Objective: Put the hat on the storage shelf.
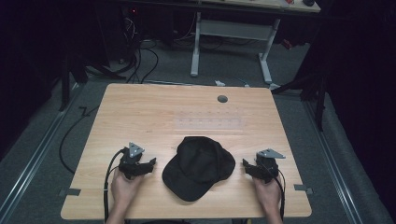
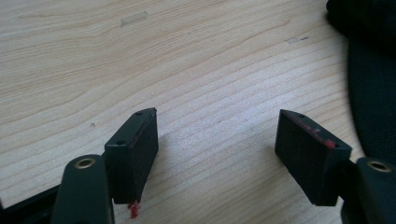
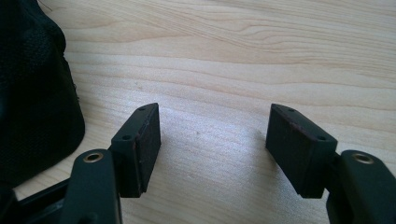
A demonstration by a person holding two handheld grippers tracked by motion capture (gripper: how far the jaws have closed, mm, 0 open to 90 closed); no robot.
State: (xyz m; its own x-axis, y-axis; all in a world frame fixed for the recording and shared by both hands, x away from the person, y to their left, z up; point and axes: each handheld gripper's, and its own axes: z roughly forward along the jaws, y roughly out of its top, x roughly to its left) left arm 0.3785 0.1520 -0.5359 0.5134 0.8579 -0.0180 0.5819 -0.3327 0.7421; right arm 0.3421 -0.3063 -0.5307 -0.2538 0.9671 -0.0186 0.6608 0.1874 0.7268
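A black baseball cap (image 1: 198, 166) lies near the front middle of the wooden table (image 1: 140, 112), its brim toward the person. My left gripper (image 1: 145, 164) rests on the table just left of the cap, open, with bare wood between its jaws (image 2: 215, 140). The cap's edge (image 2: 373, 93) shows at the right of the left gripper view. My right gripper (image 1: 248, 166) sits just right of the cap, open too, with nothing between its jaws (image 3: 212, 140). In the right gripper view the cap (image 3: 32, 93) fills the left side. Neither gripper touches the cap.
A round grommet hole (image 1: 222, 99) sits near the table's far edge. Beyond the table stand a white desk frame (image 1: 231, 42) and loose cables (image 1: 140, 60) on the grey floor. Rails run along both sides of the table.
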